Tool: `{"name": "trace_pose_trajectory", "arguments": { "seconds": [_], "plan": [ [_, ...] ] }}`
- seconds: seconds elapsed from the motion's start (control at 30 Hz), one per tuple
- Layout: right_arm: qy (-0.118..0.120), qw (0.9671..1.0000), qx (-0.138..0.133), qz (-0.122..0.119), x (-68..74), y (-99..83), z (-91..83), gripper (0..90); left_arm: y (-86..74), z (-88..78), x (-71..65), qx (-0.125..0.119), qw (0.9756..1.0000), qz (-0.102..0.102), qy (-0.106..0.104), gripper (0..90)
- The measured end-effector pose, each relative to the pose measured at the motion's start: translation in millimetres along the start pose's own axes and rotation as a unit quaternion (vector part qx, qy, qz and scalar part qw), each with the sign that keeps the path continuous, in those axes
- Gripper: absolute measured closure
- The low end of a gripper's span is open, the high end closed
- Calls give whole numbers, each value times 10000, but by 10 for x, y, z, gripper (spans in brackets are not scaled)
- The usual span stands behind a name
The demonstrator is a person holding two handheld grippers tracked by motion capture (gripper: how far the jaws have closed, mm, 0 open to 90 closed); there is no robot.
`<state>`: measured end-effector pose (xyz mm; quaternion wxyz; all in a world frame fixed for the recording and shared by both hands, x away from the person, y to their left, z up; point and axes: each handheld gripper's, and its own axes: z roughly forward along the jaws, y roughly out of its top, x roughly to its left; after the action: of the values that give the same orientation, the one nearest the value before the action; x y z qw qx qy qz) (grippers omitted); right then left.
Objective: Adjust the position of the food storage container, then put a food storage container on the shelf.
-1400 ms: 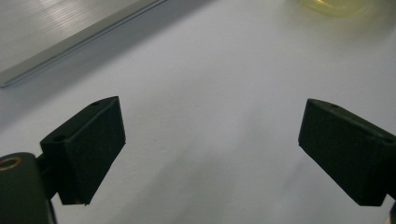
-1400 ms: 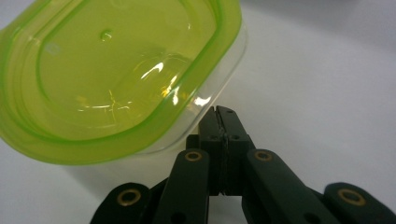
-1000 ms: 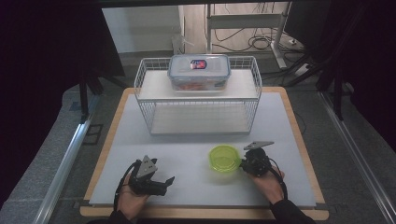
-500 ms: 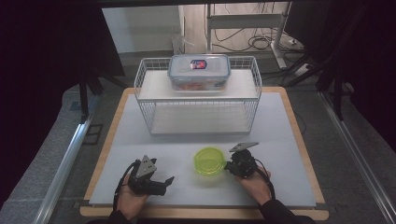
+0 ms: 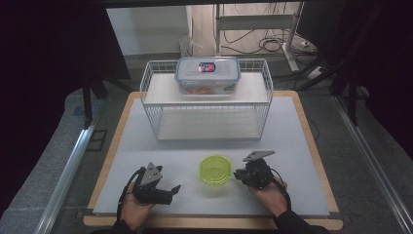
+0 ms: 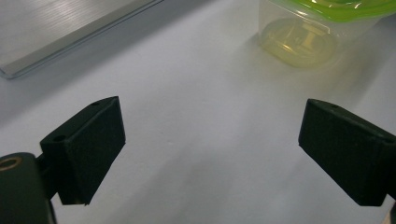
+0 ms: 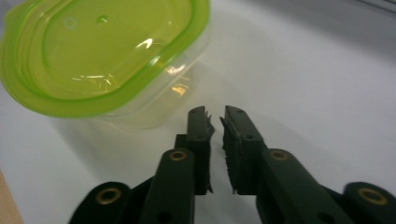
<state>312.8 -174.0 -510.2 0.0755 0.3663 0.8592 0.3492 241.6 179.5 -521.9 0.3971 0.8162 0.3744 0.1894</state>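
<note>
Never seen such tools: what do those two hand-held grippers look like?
Both the left gripper and the right gripper are black, each topped by a grey three-cornered plate and trailing a black cable. Each has two black padded jaws. The person wears dark sleeves.

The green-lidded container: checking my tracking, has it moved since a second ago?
Yes. The green-lidded container slid left and nearer the table's front edge, away from the wire rack.

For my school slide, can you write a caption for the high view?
Two hand-held grippers, left and right, flank a green-lidded tub before a wire rack.
</note>
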Motion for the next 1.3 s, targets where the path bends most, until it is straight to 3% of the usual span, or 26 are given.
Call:
{"name": "trace_pose_trajectory", "arguments": {
  "seconds": [0.17,0.2,0.43,0.67,0.87,1.0,1.13,1.2,1.3],
  "plan": [
    [-36,10000,-58,-1,-56,-36,-100,673,-11,-12,3,65,10000,-1,-41,69],
    [-9,9999,-94,49,-80,-57,-149,605,-14,-11,0,88,10000,13,-39,69],
    [91,9996,-178,185,-135,-97,-233,420,-20,-10,-10,110,9999,38,-42,69],
    [-23,9987,-413,313,-140,-110,-295,305,-16,-5,-20,115,9999,60,-48,69],
    [161,9974,-493,508,-147,-114,-329,289,-14,-9,-22,107,9999,75,-61,69],
    [264,9964,-547,590,-130,-131,-374,388,-9,-13,-30,84,9999,68,-81,69],
    [433,9923,-676,942,-138,-120,-429,465,-6,-13,-36,75,9999,79,-103,69],
    [374,9905,-801,1053,-128,-98,-460,492,-6,-12,-37,75,9999,83,-115,69],
    [515,9869,-940,1205,-110,-54,-485,507,-7,-9,-36,76,9999,83,-121,69]
  ]
}}
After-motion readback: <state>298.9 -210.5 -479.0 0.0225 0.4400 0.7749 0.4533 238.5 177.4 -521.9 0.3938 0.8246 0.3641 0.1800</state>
